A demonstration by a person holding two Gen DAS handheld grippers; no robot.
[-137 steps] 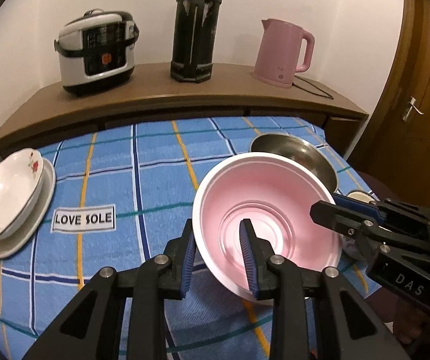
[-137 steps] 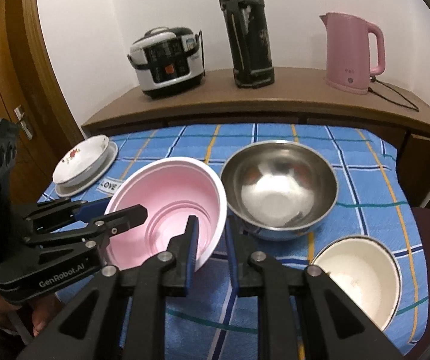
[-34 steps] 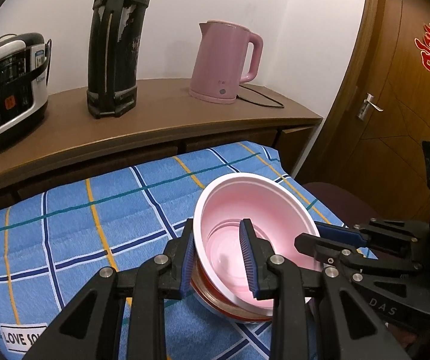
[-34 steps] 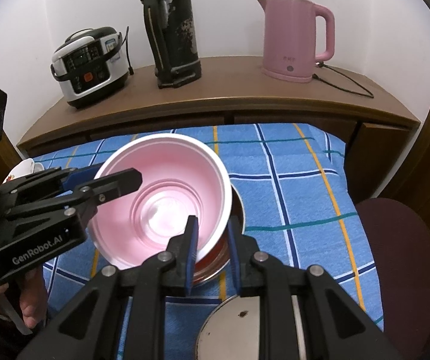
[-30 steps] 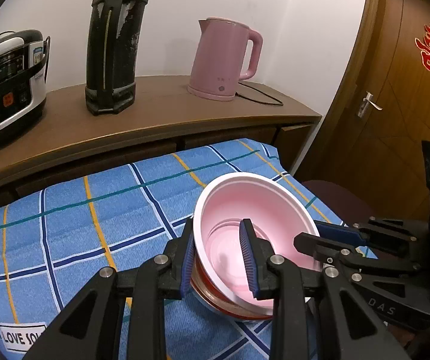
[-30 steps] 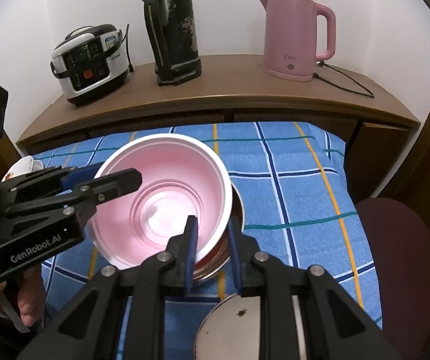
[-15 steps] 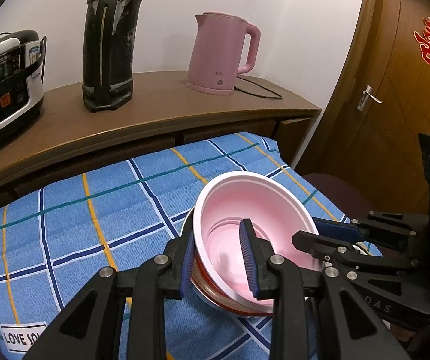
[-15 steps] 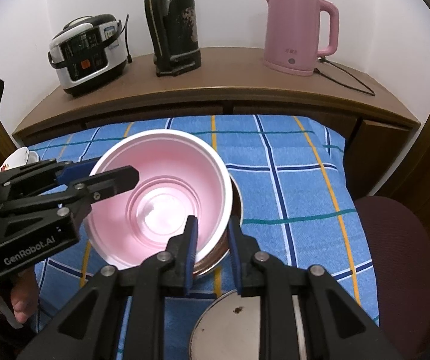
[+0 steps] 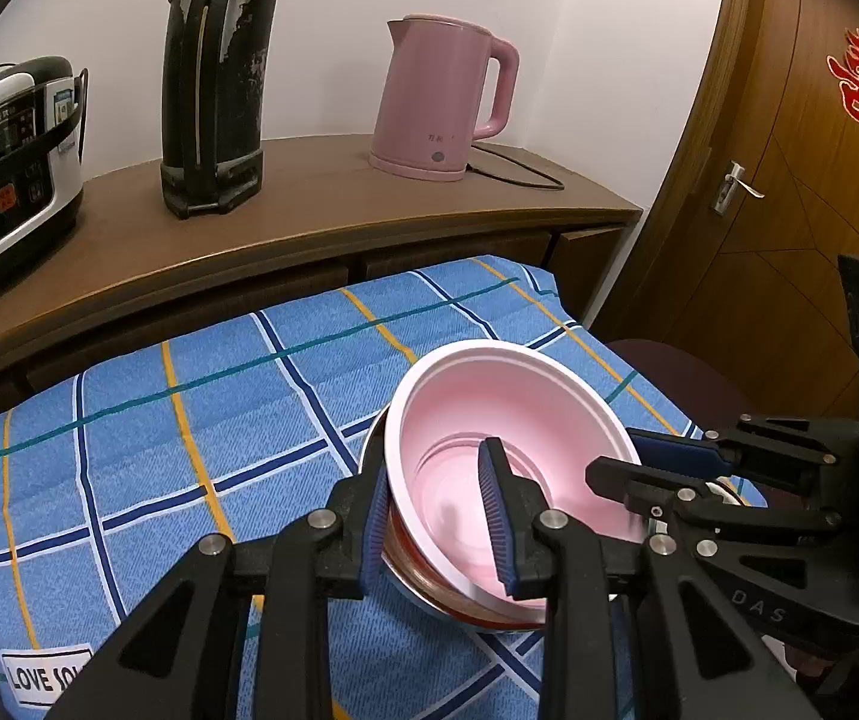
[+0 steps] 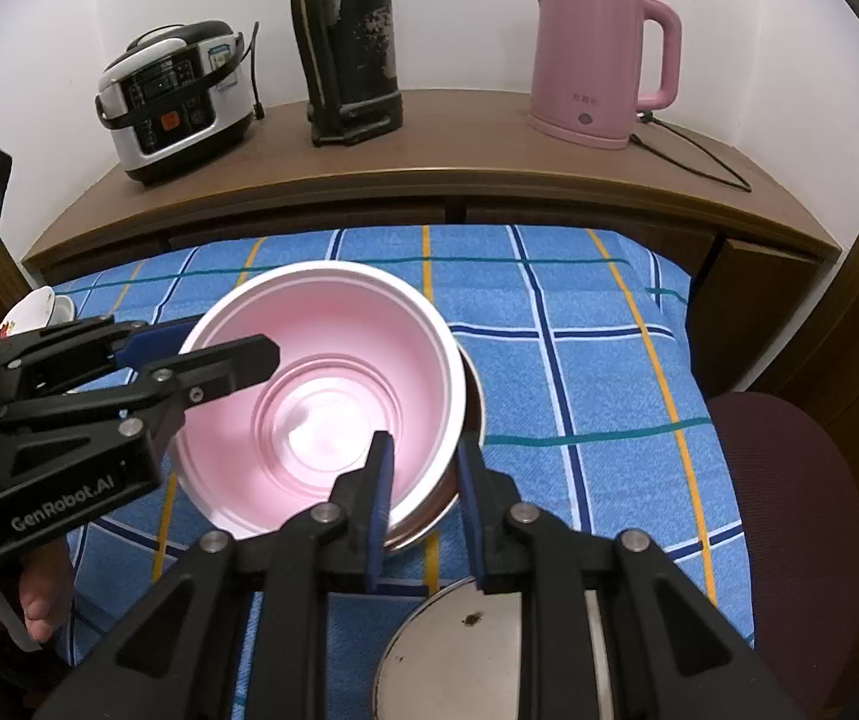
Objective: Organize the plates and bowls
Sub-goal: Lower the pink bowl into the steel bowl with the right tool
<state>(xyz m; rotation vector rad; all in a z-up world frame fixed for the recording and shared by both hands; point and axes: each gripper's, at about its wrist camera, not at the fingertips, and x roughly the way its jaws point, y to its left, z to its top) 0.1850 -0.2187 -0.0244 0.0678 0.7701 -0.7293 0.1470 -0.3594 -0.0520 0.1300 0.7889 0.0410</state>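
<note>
Pink bowl (image 9: 507, 420) now nested in steel bowl (image 10: 470, 414), no longer carried; left gripper (image 9: 438, 516) and right gripper (image 10: 423, 504) both clamped on rim. Release next, likely.

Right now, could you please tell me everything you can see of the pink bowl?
The pink bowl is round and deep, glossy like plastic, with a white rim and stepped rings in its base; it looks empty. It sits upright, slightly tilted, nested inside a steel bowl on the blue checked cloth. The left gripper and right gripper each clamp its rim on opposite sides, one of each pair of fingers inside and one outside the wall.
</note>
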